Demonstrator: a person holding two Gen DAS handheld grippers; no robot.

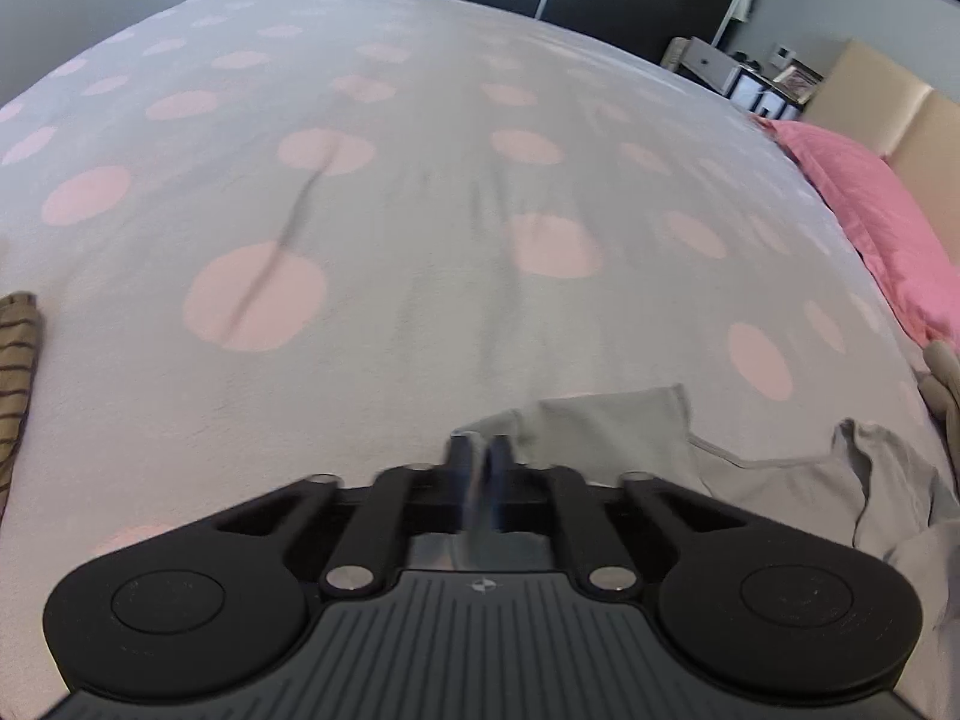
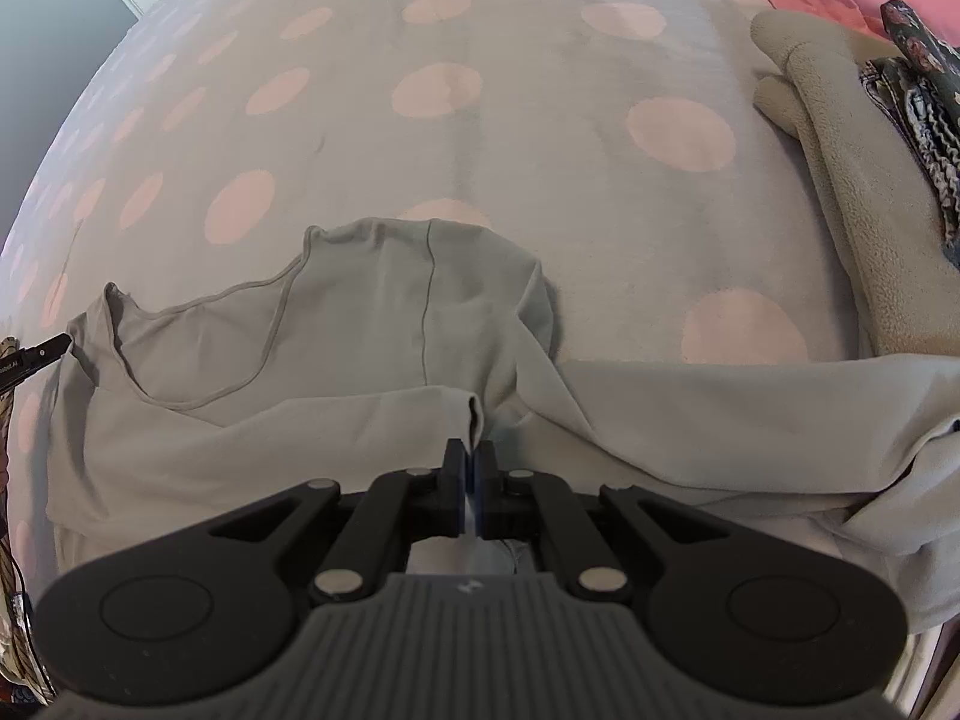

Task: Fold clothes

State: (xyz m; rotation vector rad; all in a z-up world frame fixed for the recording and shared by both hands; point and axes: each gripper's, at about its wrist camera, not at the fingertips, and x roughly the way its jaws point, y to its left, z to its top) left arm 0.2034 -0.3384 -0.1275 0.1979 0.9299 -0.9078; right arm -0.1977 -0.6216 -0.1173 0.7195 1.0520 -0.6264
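A light grey long-sleeved top (image 2: pixel 336 360) lies spread on the bed, neckline toward the left in the right wrist view. My right gripper (image 2: pixel 471 450) is shut on a raised fold of it near the middle. One sleeve runs off to the right (image 2: pixel 750 420). In the left wrist view the same grey top (image 1: pixel 606 426) lies just right of my left gripper (image 1: pixel 480 444), whose fingers are together on the top's shoulder corner. The tip of the left gripper (image 2: pixel 60 341) shows at that shoulder edge in the right wrist view.
The bedspread (image 1: pixel 420 210) is grey with pink dots. A brown striped garment (image 1: pixel 15 372) lies at the left edge. A pink pillow (image 1: pixel 870 210) and beige headboard (image 1: pixel 870 84) are at the right. A beige fleece (image 2: pixel 840 180) and a dark floral garment (image 2: pixel 924 120) lie right of the top.
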